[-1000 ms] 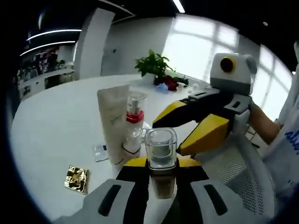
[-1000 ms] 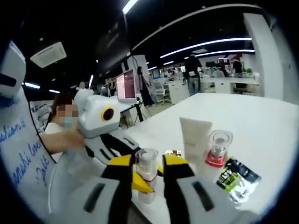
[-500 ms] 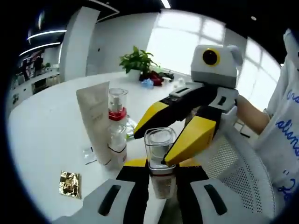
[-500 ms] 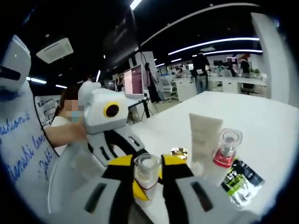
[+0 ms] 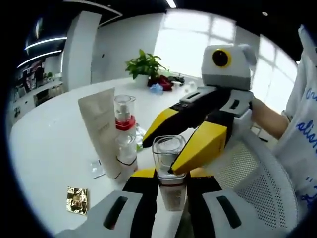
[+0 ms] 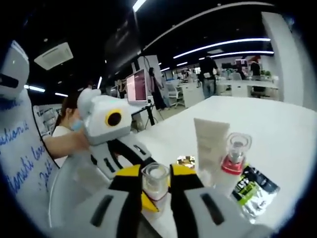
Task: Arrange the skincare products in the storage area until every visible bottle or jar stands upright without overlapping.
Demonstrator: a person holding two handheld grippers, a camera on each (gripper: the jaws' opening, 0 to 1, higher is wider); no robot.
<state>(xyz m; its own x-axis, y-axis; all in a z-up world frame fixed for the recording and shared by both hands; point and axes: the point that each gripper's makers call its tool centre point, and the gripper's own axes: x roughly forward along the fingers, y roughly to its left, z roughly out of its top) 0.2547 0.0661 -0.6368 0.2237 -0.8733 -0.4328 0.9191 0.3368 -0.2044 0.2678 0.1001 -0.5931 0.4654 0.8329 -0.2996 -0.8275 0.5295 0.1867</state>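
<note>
In the left gripper view, a clear-capped bottle (image 5: pixel 169 163) is being held upright between the 2 jaws of the left gripper (image 5: pixel 170 186), which are pressed against its lower body. The right gripper (image 5: pixel 190 141) is reaching in from the right, and its 2 yellow jaws are being closed around the clear cap of the same bottle, 1 on each side. Whether those jaws are actually pressing the cap cannot be told.

Just to the left, a beige tube (image 5: pixel 101 131) is standing upright on the white table (image 5: pixel 44 144), with a red-collared pump bottle (image 5: pixel 125 130) touching or nearly touching its right side. A gold foil sachet (image 5: pixel 77 200) is lying flat near the table edge.

In the right gripper view, the clear-capped bottle (image 6: pixel 155 183) is being seen between the right gripper (image 6: pixel 155 191) jaws, with the left gripper (image 6: pixel 111 144) coming in from the left below it. The beige tube (image 6: pixel 209 146) and pump bottle (image 6: pixel 234 156) are standing side by side, and a dark green-printed sachet (image 6: pixel 252 191) is lying beside them.
</note>
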